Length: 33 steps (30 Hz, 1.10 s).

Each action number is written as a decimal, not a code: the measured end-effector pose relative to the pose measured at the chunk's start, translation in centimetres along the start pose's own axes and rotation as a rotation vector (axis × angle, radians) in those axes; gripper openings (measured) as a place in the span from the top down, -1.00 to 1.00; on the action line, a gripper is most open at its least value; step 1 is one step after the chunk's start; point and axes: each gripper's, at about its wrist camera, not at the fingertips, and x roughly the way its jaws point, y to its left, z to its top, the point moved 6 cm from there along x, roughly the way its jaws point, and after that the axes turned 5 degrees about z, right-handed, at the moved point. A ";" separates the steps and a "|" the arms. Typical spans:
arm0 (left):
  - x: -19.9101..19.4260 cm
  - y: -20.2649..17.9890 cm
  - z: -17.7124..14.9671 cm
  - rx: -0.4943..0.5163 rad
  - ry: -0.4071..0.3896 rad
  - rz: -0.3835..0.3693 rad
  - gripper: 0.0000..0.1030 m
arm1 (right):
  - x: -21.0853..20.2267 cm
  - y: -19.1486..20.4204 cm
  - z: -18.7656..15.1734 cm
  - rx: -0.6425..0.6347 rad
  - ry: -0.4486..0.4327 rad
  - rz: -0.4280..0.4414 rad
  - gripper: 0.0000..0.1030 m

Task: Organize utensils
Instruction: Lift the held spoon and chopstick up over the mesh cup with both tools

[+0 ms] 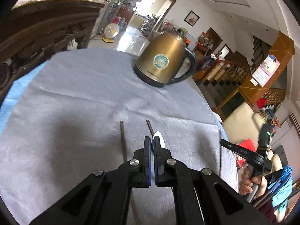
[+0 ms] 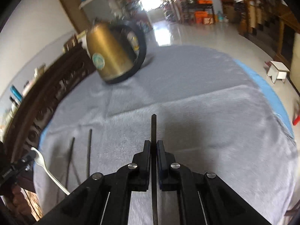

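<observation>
Left gripper (image 1: 152, 140), jaws closed on the white spoon (image 1: 159, 138), whose bowl shows just past the right fingertip; in the right wrist view the spoon (image 2: 40, 160) is seen at the far left with its handle slanting down toward the near edge of the cloth. Right gripper (image 2: 154, 144), jaws closed on a dark chopstick (image 2: 153, 125), which runs straight out between the pads and ends well ahead of the fingertips, above the grey cloth (image 2: 206, 116). Two further chopsticks lie on the cloth, side by side and apart: one (image 1: 122, 140) just left of the left gripper, the other (image 1: 150, 127) passing under its fingertips. The bench (image 2: 270, 91) is round, with a blue rim showing beyond the cloth at left and right. A brass kettle (image 1: 163, 60) on a black base stands near the far edge; the cloth between it and both grippers is open.
</observation>
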 end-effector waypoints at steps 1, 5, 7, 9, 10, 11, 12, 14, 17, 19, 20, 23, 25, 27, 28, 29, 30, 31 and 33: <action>-0.6 0.2 0.1 -0.003 -0.009 0.008 0.96 | -0.9 -0.2 0.1 0.009 -0.020 0.004 0.87; -3.0 0.7 -0.3 -0.018 -0.043 0.030 0.96 | -5.1 -0.1 -0.5 0.043 -0.114 0.038 0.87; -4.2 0.8 -0.5 -0.025 -0.060 0.040 0.96 | -7.3 0.2 -1.0 0.049 -0.163 0.050 0.87; -5.1 0.9 -0.8 -0.032 -0.073 0.049 0.96 | -9.2 0.5 -1.6 0.050 -0.204 0.061 0.87; -5.7 1.0 -1.0 -0.035 -0.080 0.054 0.96 | -10.2 0.8 -1.8 0.049 -0.228 0.063 0.87; -6.2 1.1 -1.2 -0.039 -0.085 0.059 0.96 | -10.9 1.0 -2.1 0.046 -0.246 0.064 0.87; -6.6 1.2 -1.5 -0.044 -0.089 0.066 0.96 | -11.7 1.3 -2.4 0.042 -0.268 0.062 0.87; -7.5 1.5 -2.1 -0.053 -0.097 0.078 0.96 | -13.0 1.8 -3.0 0.038 -0.305 0.052 0.87; -9.0 1.5 -2.7 -0.062 -0.117 0.090 0.96 | -15.0 2.1 -4.1 0.047 -0.349 0.047 0.87; -10.2 1.3 -3.1 -0.065 -0.139 0.094 0.96 | -16.1 2.0 -4.8 0.050 -0.371 0.043 0.87; -10.8 1.2 -3.3 -0.064 -0.150 0.096 0.96 | -16.8 2.1 -5.2 0.052 -0.383 0.043 0.87; -12.3 0.4 -3.9 -0.049 -0.183 0.110 0.96 | -18.4 2.3 -5.9 0.049 -0.415 0.038 0.87; -13.2 -0.1 -4.2 -0.038 -0.200 0.122 0.96 | -19.6 2.8 -6.6 0.037 -0.439 0.030 0.87; -14.0 -0.8 -4.6 -0.031 -0.215 0.128 0.96 | -20.6 3.2 -7.1 0.023 -0.464 0.020 0.87; -14.4 -1.1 -4.8 -0.026 -0.222 0.129 0.96 | -21.1 3.5 -7.3 0.015 -0.477 0.017 0.87; -14.7 -1.4 -5.0 -0.020 -0.229 0.130 0.96 | -21.7 3.7 -7.5 0.008 -0.488 0.015 0.87; -15.1 -1.9 -5.2 -0.012 -0.237 0.131 0.96 | -22.0 4.0 -7.6 0.001 -0.493 0.014 0.87; -15.4 -2.2 -5.4 -0.008 -0.240 0.131 0.96 | -22.3 4.2 -7.8 -0.006 -0.498 0.014 0.87; -16.1 -2.9 -5.7 0.002 -0.247 0.123 0.96 | -22.9 4.7 -8.0 -0.019 -0.507 0.020 0.87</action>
